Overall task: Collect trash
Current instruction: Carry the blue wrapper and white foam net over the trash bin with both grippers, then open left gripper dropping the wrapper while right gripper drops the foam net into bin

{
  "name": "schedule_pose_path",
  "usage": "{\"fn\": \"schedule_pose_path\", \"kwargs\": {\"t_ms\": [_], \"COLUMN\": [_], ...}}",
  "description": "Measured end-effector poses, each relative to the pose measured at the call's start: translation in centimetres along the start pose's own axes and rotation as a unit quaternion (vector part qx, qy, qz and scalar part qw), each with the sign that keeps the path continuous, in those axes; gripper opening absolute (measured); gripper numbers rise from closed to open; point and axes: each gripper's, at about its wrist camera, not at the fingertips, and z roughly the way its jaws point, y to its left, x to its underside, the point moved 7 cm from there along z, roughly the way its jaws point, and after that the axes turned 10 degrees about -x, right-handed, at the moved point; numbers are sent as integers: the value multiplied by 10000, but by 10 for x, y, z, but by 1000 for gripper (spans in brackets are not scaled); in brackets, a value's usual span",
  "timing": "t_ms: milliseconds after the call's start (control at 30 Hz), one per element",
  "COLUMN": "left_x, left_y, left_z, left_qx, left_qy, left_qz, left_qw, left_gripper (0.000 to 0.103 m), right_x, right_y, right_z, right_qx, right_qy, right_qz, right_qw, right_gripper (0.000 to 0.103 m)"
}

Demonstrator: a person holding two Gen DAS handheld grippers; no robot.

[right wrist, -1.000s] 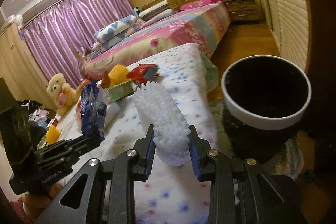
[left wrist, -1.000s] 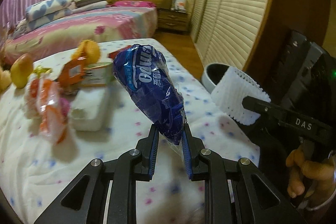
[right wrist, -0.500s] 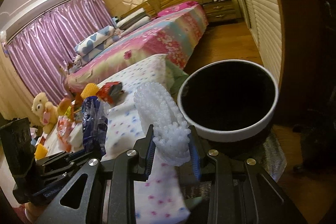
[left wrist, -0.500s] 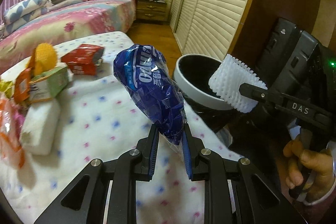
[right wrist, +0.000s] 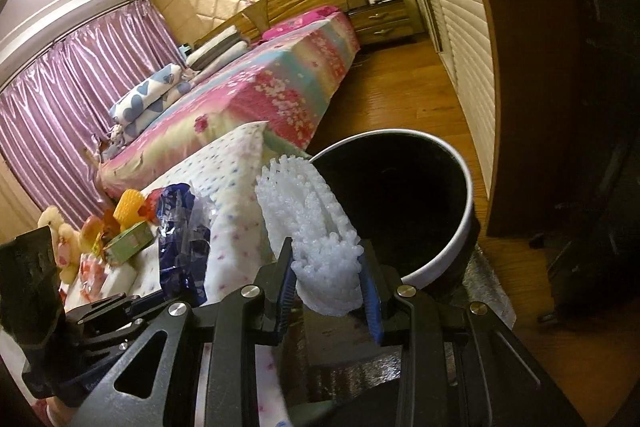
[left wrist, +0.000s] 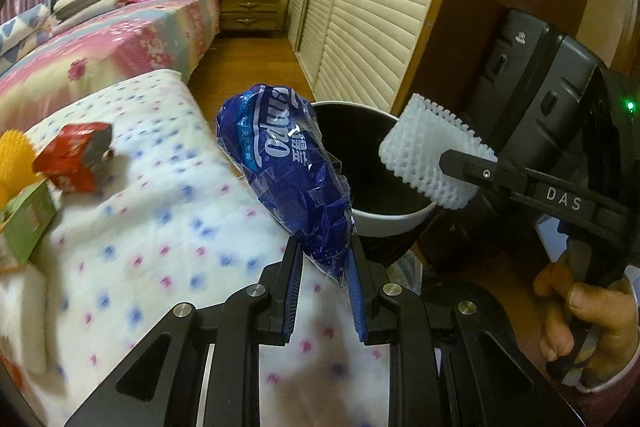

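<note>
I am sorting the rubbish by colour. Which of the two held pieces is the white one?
The white foam net, pinched in the right claw beside the bin. The left claw holds a blue plastic bag.

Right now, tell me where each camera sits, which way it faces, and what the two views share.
Left wrist: on the left tool, looking down along it at the blue wrapper it grips, the bin beyond; the person's right hand shows.
Right wrist: on the right tool, looking over the white foam net it grips into the bin; the left tool shows.
Shared: bin, wrapper, net, spotted cloth.
</note>
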Motion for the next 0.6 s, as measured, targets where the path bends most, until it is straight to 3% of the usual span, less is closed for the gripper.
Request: {"fn": "schedule_pose_path", "kwargs": {"t_ms": [600], "left_x": [-37], "left_y": [-20], "left_z": [50], "left_qx": [266], "left_qy": [275], "left_qz": [229], "left_qw": [9990], "left_gripper": [21], "right_x": [-22], "right_y": [-43], "right_z": [15], "right_qx": [328], "right_qy": [94], "right_qz": [200], "right_qw": [9992], "right_gripper": [31]}}
